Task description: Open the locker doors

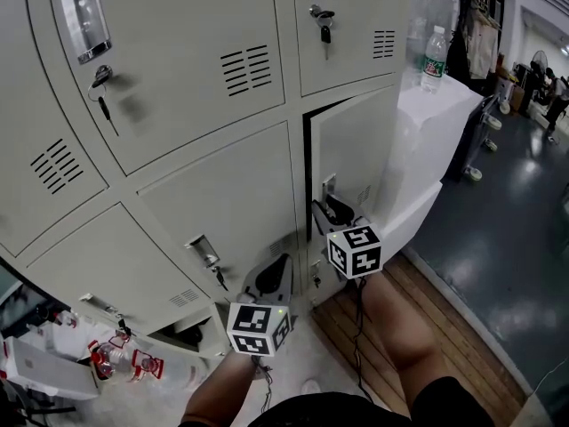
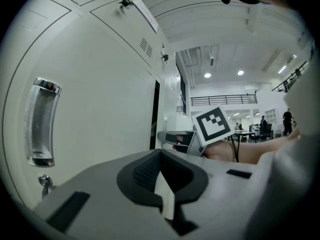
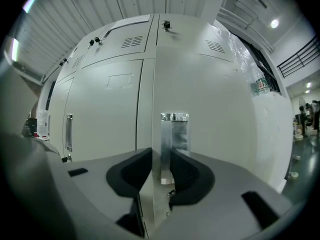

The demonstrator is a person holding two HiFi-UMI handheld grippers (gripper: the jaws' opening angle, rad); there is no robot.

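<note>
Right gripper (image 3: 161,159) fingers (image 3: 131,176) pinch the edge of the ajar pale grey metal locker door (image 1: 356,145), with its chrome handle (image 3: 174,134) just beyond them. Left gripper (image 2: 161,156), fingers together and empty, faces the closed grey locker doors (image 1: 213,194). One door is barely cracked; the rest look unopened.

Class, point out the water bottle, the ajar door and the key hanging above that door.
bottle (image 1: 433,62), head view, on its label.
door (image 1: 360,154), head view, on its bare front panel.
key (image 1: 325,33), head view, on its dark head.
</note>
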